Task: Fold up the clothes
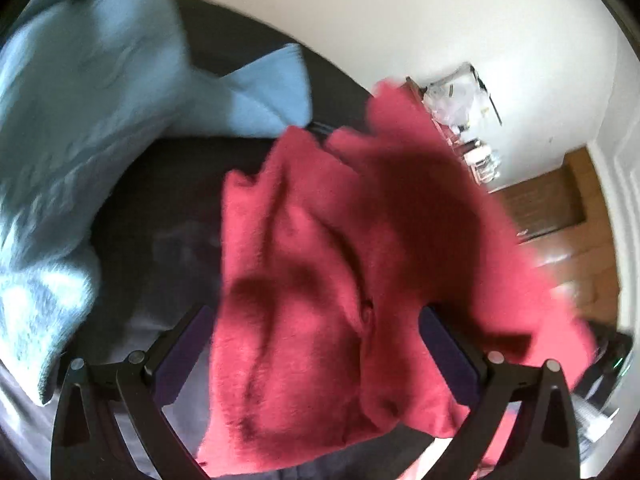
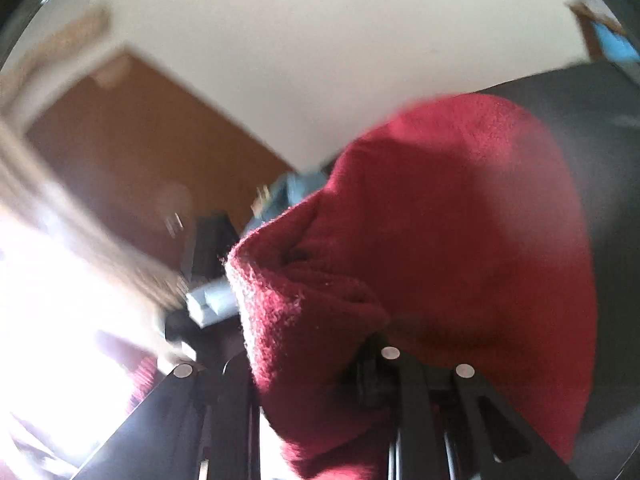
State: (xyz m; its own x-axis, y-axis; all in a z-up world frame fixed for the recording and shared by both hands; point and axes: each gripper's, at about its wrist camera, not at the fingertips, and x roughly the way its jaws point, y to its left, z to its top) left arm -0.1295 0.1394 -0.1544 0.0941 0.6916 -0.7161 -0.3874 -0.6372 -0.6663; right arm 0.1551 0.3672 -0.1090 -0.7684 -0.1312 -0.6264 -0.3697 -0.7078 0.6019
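Observation:
A red fleece garment (image 1: 320, 248) hangs bunched in front of the left wrist camera. It falls between the wide-apart fingers of my left gripper (image 1: 316, 312), which is open, and neither pad presses it. In the right wrist view the same red garment (image 2: 460, 220) drapes over my right gripper (image 2: 316, 320). Those fingers are drawn close together on a thick fold of it, and the cloth hides their tips. A light blue knitted garment (image 1: 80, 140) lies to the left on a dark cushioned surface (image 1: 160, 220).
A white wall (image 1: 380, 20) stands behind. At the right, a shelf with clear clutter (image 1: 460, 108) rises over a wooden floor (image 1: 560, 200). A brown door (image 2: 140, 152) and strong glare (image 2: 48, 300) fill the left of the right wrist view.

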